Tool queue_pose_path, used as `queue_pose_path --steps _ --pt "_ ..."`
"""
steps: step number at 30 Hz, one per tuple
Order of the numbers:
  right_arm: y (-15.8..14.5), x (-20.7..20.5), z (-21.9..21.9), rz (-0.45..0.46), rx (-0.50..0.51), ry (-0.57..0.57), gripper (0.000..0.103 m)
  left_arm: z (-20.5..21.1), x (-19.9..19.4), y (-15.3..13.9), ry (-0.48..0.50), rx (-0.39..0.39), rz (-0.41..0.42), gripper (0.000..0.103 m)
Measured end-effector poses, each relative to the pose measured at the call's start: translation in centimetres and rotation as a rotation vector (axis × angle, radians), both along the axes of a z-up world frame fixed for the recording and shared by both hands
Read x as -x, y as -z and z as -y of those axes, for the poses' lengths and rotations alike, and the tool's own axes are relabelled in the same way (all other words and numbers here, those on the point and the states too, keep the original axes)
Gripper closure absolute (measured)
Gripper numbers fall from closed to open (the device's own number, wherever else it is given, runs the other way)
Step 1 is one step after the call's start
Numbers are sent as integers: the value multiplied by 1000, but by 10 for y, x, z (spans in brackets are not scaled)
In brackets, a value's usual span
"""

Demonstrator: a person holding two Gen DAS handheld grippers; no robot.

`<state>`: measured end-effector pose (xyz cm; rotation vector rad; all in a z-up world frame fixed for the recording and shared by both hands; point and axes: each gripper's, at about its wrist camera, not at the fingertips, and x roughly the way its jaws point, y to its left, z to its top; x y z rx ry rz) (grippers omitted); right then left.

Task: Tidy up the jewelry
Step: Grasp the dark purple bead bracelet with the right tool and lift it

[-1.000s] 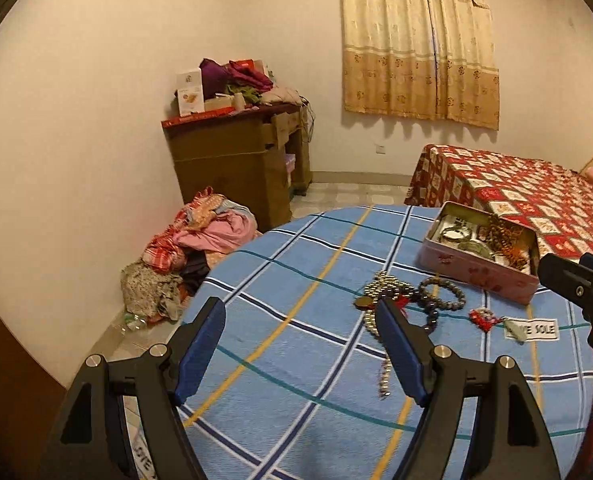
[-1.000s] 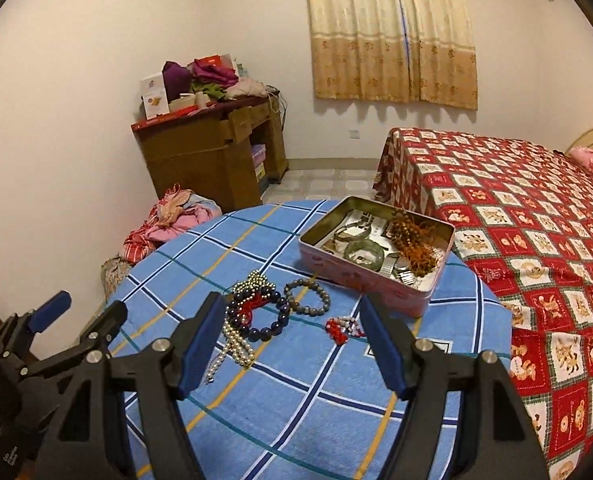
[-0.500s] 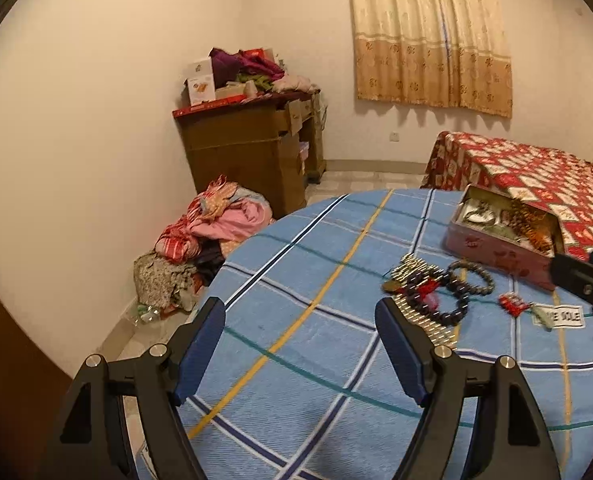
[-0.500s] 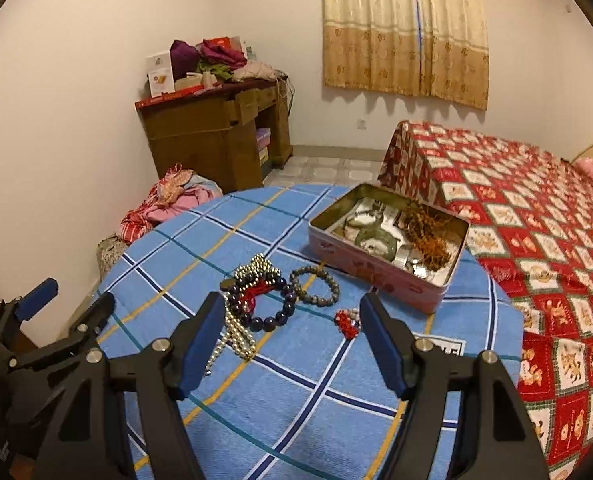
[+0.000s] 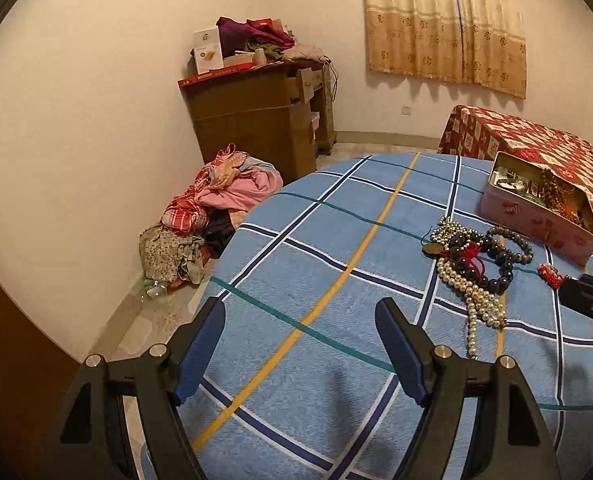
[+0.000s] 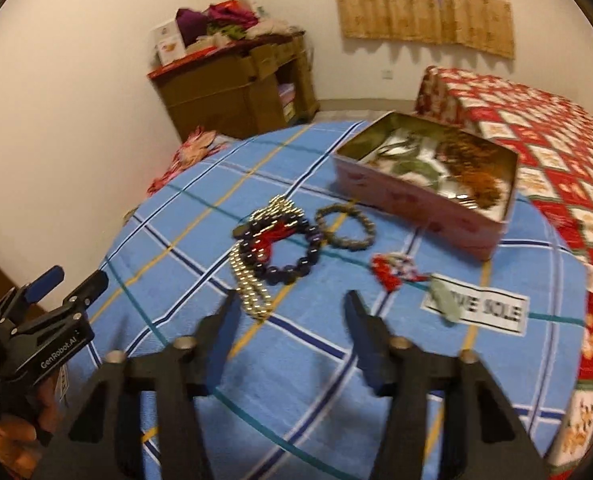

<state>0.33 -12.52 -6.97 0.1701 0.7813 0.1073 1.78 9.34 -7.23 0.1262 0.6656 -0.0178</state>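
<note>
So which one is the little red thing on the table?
Find the pink tin on the blue checked cloth. In front of it, beside the white label, lies a small red-and-white charm. Its neighbours are round bead bracelets; it alone is a red clump.

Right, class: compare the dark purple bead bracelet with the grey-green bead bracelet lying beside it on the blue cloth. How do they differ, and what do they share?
The dark purple bracelet has larger, near-black beads; the grey-green bracelet has smaller, paler ones. The purple one carries a red tassel and lies over a pearl necklace; the grey-green one is plain and lies on bare cloth, nearer the pink tin. Both are round bead loops lying flat outside the tin.
</note>
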Motion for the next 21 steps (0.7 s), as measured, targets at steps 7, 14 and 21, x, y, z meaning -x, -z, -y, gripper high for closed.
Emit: queue_pose_path --steps 7,14,21 --pt "13 -31 -9 -41 -50 -70 63 -9 -13 10 -4 19 -39 25" --pt "15 -64 -19 -54 -85 -141 63 -10 -19 11 10 46 -45 25" --pt "24 -85 -38 -67 -59 -194 74 -14 -26 11 3 63 -53 25"
